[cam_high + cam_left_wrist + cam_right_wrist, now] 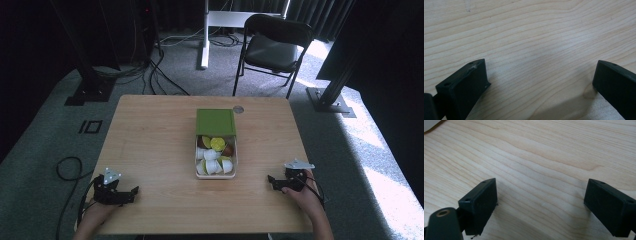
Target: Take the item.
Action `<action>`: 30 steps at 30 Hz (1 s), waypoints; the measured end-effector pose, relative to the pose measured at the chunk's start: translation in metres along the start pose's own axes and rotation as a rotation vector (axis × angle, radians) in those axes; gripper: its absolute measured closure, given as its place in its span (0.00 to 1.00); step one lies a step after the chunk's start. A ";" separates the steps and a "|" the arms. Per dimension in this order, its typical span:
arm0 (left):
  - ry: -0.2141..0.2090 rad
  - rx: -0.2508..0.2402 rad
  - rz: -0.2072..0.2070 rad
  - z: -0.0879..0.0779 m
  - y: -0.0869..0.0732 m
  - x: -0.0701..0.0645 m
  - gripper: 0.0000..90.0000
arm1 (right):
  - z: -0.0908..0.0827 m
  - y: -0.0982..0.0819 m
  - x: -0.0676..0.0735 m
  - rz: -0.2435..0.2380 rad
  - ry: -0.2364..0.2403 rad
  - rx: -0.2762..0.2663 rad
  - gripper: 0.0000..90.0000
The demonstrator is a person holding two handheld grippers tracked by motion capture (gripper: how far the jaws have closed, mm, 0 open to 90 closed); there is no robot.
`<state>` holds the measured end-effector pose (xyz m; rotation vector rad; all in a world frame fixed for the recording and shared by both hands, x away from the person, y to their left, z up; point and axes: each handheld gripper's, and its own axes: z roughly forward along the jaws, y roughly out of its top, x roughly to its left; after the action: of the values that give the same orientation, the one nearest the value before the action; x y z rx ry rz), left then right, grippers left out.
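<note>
Capsules fill a white rectangular tray (216,176) that sits near the middle of the light wooden bench (150,145): white plastic cups (214,161) lie tumbled toward the near end, and green, yellow and brown ones (216,144) crowd the far end. A flat green square lid (215,122) lies over the tray's far end, touching it and hiding that part. Just beyond the lid's far right corner, a small round grey disc (238,109) is set in the bench top.

Both hands rest at the near edge of the bench, well apart from the tray on either side. The left claw (131,192) points toward the centre of the bench; seen along its own camera, the left claw (539,82) has its two black jaws spread wide with bare wood grain between them. The right claw (272,181) also points inward; in its own camera the right claw (540,197) stands just as wide apart, with nothing but wood between the jaws. Neither claw touches the tray or its contents.

Behind the bench, on the grey carpet (350,135), stands a black folding chair (272,50), with black cables (160,70) trailing across the floor to the left and a white table leg (205,35) between them.
</note>
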<state>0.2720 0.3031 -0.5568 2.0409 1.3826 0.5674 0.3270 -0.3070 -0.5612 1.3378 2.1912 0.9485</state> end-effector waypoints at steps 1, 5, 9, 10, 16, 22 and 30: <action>0.000 0.000 0.001 0.000 0.000 0.000 0.01 | 0.000 0.000 0.000 0.000 0.000 0.000 0.13; 0.000 0.000 0.000 0.000 0.000 0.000 0.01 | 0.000 0.000 0.000 0.000 0.000 0.000 0.13; 0.000 0.000 0.000 0.000 0.000 0.000 0.01 | 0.000 0.000 0.000 0.000 0.000 0.000 0.13; 0.000 0.000 0.001 0.000 0.000 0.000 0.01 | 0.000 0.000 0.000 0.000 0.000 0.000 0.13; 0.000 0.000 0.000 0.000 0.000 0.000 0.01 | 0.000 0.000 0.000 0.000 0.000 0.000 0.13; 0.000 0.000 -0.001 0.000 0.000 0.000 0.01 | 0.000 0.000 0.000 0.000 -0.002 -0.001 0.13; 0.000 -0.001 -0.001 0.000 0.000 0.000 0.01 | -0.001 0.001 0.006 0.020 -0.024 -0.001 0.19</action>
<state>0.2720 0.3031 -0.5568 2.0390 1.3835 0.5672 0.3242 -0.3021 -0.5594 1.3659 2.1635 0.9362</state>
